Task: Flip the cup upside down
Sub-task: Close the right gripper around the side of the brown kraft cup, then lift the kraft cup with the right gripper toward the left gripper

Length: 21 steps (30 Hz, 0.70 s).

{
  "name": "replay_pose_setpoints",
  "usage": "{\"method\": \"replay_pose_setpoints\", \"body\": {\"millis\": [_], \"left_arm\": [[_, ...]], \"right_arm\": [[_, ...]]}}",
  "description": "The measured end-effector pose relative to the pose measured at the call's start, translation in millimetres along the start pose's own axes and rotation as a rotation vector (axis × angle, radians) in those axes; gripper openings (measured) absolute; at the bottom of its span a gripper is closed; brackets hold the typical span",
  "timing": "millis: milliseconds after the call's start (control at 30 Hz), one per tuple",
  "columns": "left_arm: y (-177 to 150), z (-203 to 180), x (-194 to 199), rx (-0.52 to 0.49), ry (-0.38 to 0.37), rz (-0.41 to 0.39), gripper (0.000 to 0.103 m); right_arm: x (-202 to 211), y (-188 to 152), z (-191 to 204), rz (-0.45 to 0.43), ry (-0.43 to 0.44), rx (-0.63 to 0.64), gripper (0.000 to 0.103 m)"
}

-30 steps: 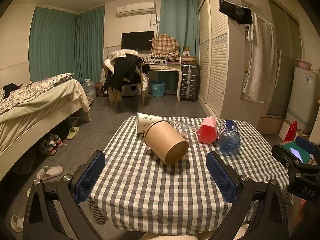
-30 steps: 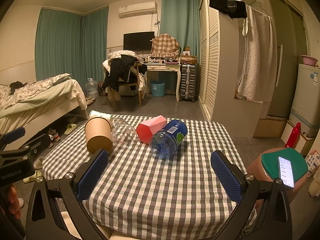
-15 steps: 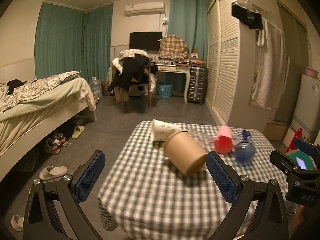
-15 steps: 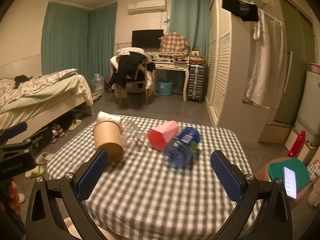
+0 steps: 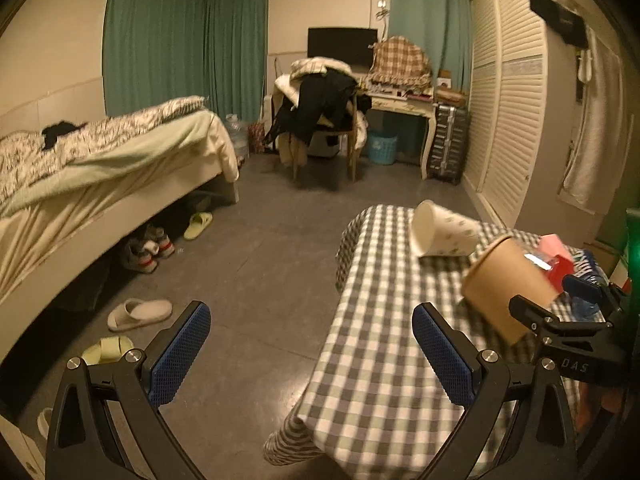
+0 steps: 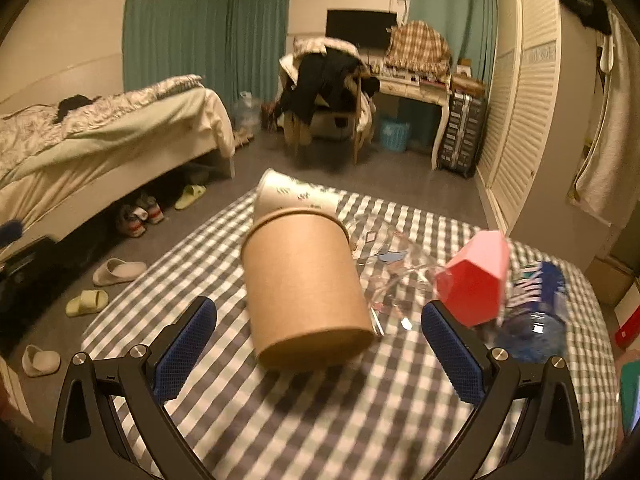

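A brown paper cup [image 6: 306, 288] lies on its side on the checked table [image 6: 320, 420], its closed base toward me. It also shows in the left wrist view [image 5: 506, 284]. My right gripper [image 6: 318, 348] is open and empty, its jaws wide on either side of the cup's near end, not touching it. My left gripper [image 5: 308, 354] is open and empty, off the table's left edge over the floor. The right gripper's front shows at the right of the left wrist view [image 5: 560, 320].
A white printed paper cup [image 6: 292, 196] lies behind the brown one. A clear plastic cup [image 6: 394, 276], a red-pink faceted cup [image 6: 474, 280] and a blue water bottle [image 6: 536, 308] lie to the right. A bed [image 5: 100, 176] and slippers [image 5: 140, 314] are at the left.
My right gripper has moved forward and left until the brown cup sits between its open jaws. My left gripper has swung left, off the table's edge.
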<state>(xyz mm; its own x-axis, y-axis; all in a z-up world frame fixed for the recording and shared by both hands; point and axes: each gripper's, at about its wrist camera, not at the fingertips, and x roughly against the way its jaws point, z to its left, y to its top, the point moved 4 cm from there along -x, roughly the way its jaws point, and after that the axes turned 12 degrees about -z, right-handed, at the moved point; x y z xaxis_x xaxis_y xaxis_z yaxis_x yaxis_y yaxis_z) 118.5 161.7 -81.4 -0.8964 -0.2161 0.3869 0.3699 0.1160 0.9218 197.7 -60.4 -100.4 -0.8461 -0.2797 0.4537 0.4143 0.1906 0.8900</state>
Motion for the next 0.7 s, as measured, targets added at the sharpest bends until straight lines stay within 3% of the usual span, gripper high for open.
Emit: {"method": "replay_pose_setpoints", "body": {"millis": [100, 267, 333, 400, 700], "left_arm": [[-4, 4, -15, 0.008, -0.005, 0.021, 0.103], [-5, -2, -26, 0.008, -0.042, 0.033, 0.103], [-5, -7, -25, -0.002, -0.055, 0.033, 0.103], [-5, -10, -23, -0.007, -0.062, 0.03, 0.103], [4, -22, 13, -0.015, -0.09, -0.009, 0.103]], "right_arm": [[-14, -8, 3, 0.038, -0.002, 0.015, 0.103], [-33, -20, 7, 0.09, -0.013, 0.036, 0.091], [-36, -23, 6, 0.099, -0.021, 0.028, 0.081], [-36, -23, 5, 0.098, -0.017, 0.015, 0.081], [33, -21, -8, 0.024, -0.059, 0.04, 0.08]]}}
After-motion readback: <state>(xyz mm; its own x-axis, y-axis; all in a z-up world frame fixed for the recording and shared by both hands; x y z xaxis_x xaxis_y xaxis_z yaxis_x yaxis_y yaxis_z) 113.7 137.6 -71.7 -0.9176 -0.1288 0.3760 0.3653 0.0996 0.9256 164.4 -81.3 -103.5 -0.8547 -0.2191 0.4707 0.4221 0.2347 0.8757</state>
